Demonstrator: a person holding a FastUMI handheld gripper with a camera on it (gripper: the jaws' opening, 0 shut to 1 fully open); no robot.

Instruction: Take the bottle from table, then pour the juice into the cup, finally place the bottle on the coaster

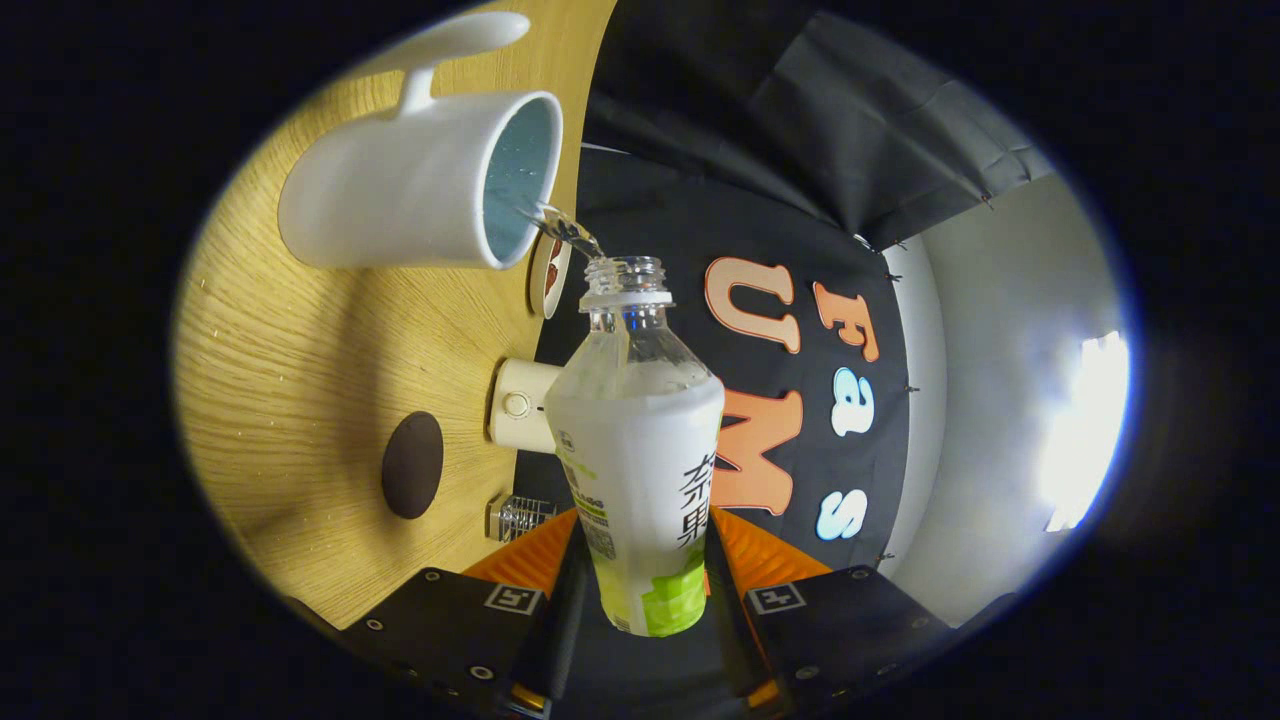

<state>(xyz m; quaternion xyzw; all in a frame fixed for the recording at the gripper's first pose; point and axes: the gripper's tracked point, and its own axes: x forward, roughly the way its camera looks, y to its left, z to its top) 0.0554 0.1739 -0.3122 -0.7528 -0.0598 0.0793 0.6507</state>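
My gripper (640, 580) is shut on a clear plastic bottle (640, 440) with a white and green label, held between both fingers. The whole view is rolled sideways, so the bottle is tipped over. Its uncapped mouth (627, 270) sits right at the rim of a white mug (420, 180) with a pale blue inside. A thin stream of clear liquid (565, 228) runs from the mouth into the mug. The mug stands on the wooden table (290, 360), handle pointing away from the bottle. A dark brown round coaster (412, 465) lies on the table, beside the fingers.
A small white box with a round button (520, 405) stands at the table's far edge. A small ribbed metal object (520, 517) is near it. A round dish with something brown (550, 275) sits behind the mug. Black cloth hangs beyond the table.
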